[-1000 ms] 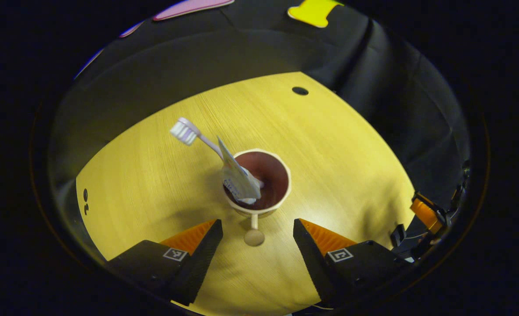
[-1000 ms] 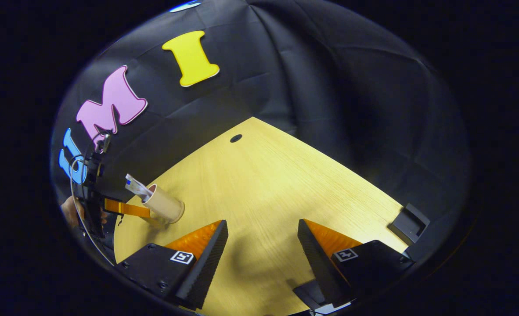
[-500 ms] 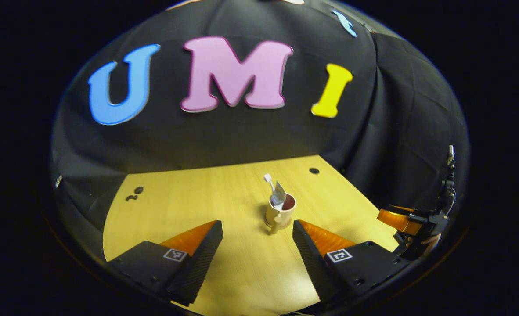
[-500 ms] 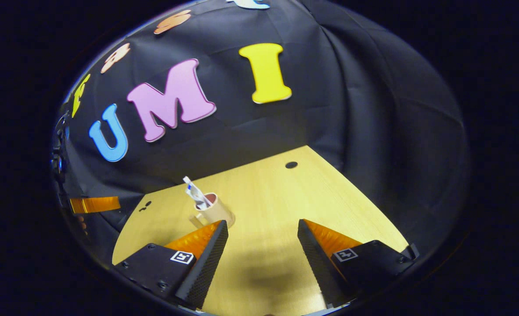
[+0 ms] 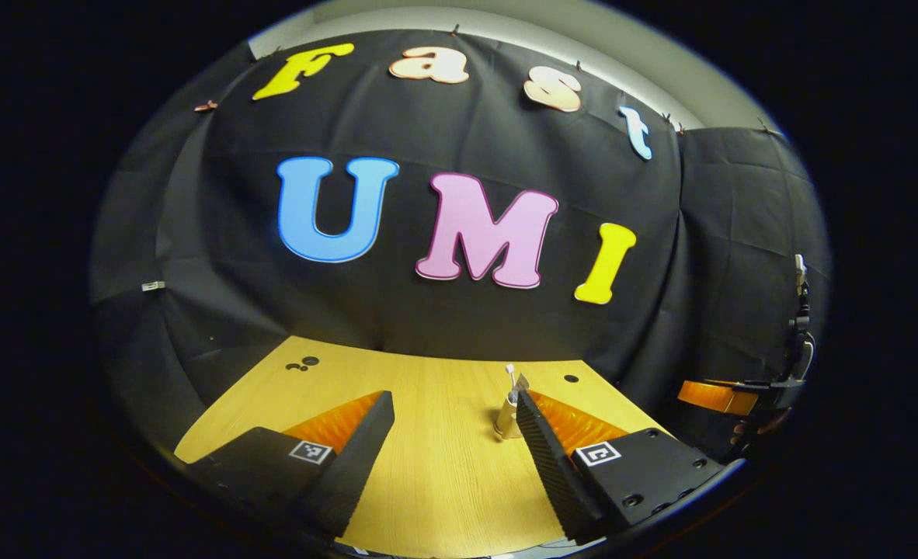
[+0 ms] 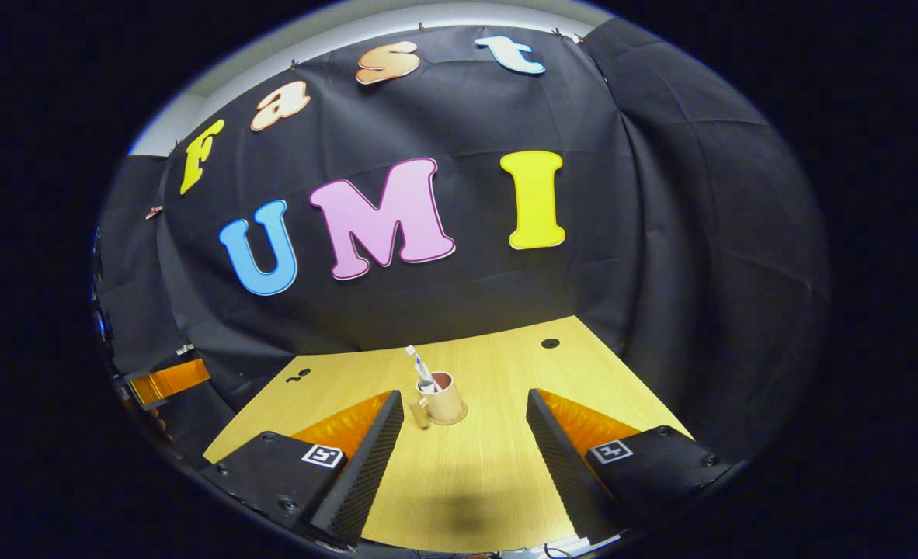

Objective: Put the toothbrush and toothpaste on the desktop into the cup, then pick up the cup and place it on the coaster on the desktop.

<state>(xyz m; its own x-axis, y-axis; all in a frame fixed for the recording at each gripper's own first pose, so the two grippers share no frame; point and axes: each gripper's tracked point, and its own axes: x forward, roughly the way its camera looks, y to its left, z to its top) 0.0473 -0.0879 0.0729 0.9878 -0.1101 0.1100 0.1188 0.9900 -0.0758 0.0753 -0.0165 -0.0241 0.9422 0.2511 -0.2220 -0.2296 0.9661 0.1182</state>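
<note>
Cup [image 6: 443, 404] stood upright mid-desk [image 6: 490, 481], toothbrush [image 6: 416, 363] and toothpaste [image 6: 426, 382] leaning inside | left gripper [image 5: 453, 435] jaws spread, holding nothing, near edge | right gripper [image 6: 465, 450] jaws spread, holding nothing, cup beyond its fingers

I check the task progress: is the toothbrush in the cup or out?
In. The toothbrush stands in the upright cup, head sticking above the rim.

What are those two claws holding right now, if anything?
Nothing. Both the left gripper and the right gripper are open and empty; the cup stands alone on the table.
</note>
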